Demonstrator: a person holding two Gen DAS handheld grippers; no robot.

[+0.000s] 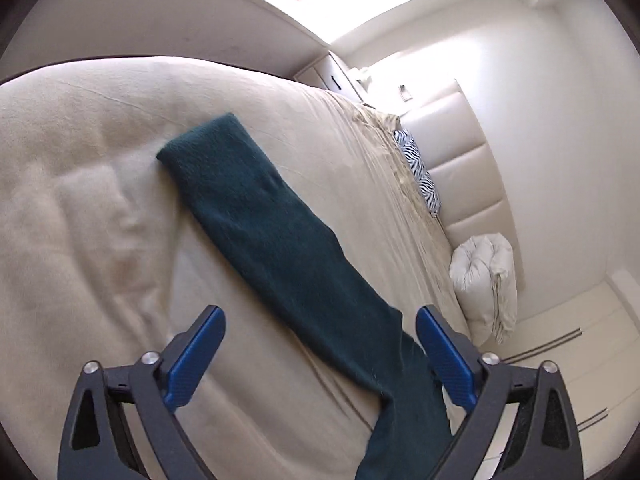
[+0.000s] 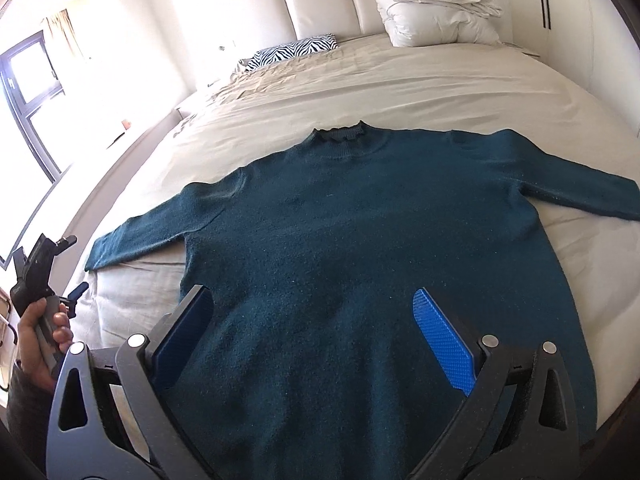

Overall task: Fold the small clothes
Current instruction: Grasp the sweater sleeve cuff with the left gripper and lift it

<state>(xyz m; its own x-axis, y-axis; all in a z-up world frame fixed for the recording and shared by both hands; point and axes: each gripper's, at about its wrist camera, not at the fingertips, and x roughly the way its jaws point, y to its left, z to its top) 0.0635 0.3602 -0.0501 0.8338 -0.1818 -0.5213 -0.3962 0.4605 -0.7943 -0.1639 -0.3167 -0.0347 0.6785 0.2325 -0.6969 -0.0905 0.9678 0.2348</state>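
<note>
No lettering, label, brand mark or number is legible anywhere in either view; the teal sweater (image 2: 360, 248) on the bed (image 2: 400, 92) shows no readable tag or print.

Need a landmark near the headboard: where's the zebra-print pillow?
In the right wrist view the zebra-print pillow lies upper left, against the headboard, left of the folded white duvet.

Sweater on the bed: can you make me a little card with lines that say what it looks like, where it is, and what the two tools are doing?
item: dark teal sweater
pose: lying flat, front up, both sleeves spread out sideways
surface: bed with beige sheet
left tool: open, over the left sleeve, not gripping
right tool: open, above the sweater's lower part, not gripping
also on bed: white folded duvet, zebra-print pillow
folding: not yet begun
</note>
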